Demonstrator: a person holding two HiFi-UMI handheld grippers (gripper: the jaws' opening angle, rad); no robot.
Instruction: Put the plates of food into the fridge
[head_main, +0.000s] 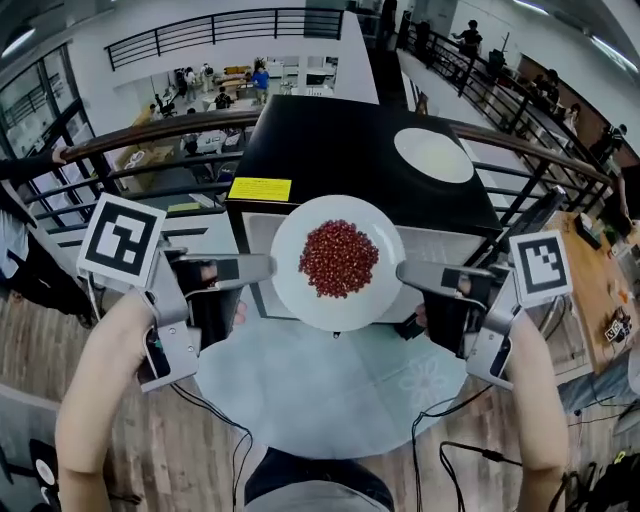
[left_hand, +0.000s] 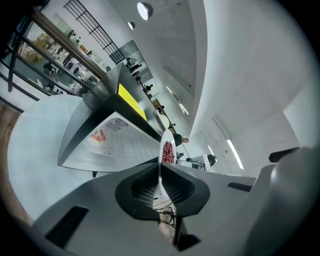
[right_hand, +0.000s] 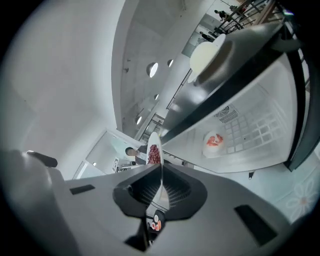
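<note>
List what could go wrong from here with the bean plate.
1. The left claw and right claw each pinch only the thin rim of the plate, on opposite sides; uneven hands could let it slip.
2. The beans lie loose in a heap; a tilt would likely spill them.
3. A second plate with red food already sits in the fridge; the incoming one might knock it.

Lighting: bright and even, supplied by ceiling lamps; shadows kept soft. Distortion: lines bent by fisheye lenses; corners of both gripper views blacked out.
</note>
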